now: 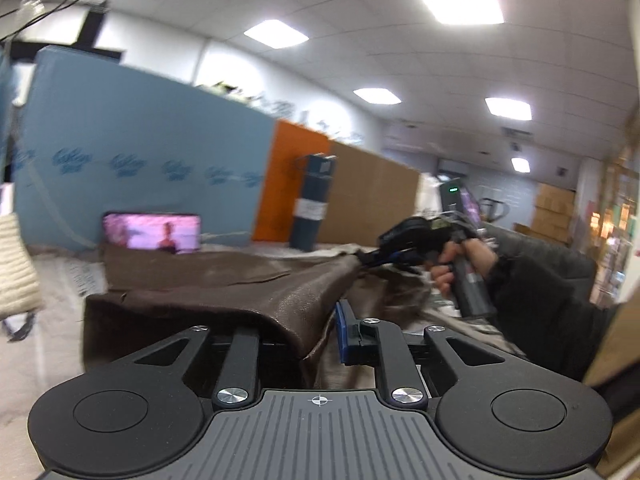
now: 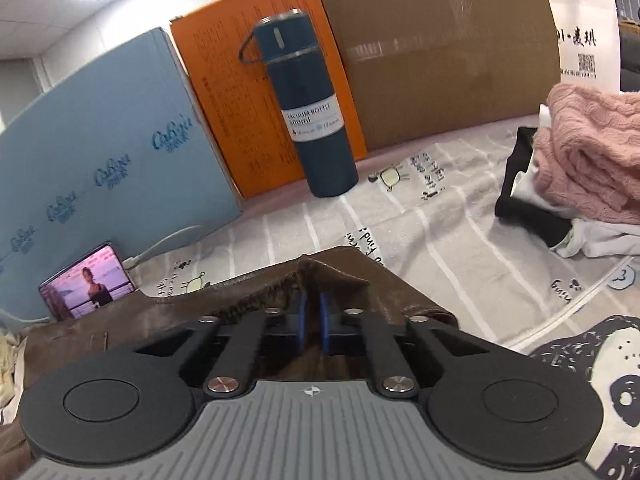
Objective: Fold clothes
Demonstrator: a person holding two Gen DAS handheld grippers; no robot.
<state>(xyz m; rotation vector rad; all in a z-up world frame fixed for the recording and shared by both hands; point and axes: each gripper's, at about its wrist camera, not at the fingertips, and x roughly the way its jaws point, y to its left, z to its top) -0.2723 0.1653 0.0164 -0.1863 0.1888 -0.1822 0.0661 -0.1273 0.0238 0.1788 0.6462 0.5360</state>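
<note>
A dark brown, leather-like garment (image 1: 208, 280) lies spread on the striped sheet, with its near edge lifted. In the left wrist view a fold of it drapes over my left gripper (image 1: 320, 322); one blue pad (image 1: 345, 328) shows and the other finger is hidden under the cloth. The jaws stand close together on that fold. Further right, a hand (image 1: 460, 264) holds my right gripper (image 1: 370, 260), which pinches a raised corner of the garment. In the right wrist view that gripper (image 2: 313, 316) has its blue pads nearly together on the brown garment (image 2: 360, 284).
A dark blue vacuum bottle (image 2: 316, 120) stands at the back before blue (image 2: 100, 140), orange and brown cardboard panels. A phone (image 2: 88, 284) playing video leans at the left. A pile with a pink knit sweater (image 2: 588, 148) lies at the right, a white bag (image 2: 584, 32) behind it.
</note>
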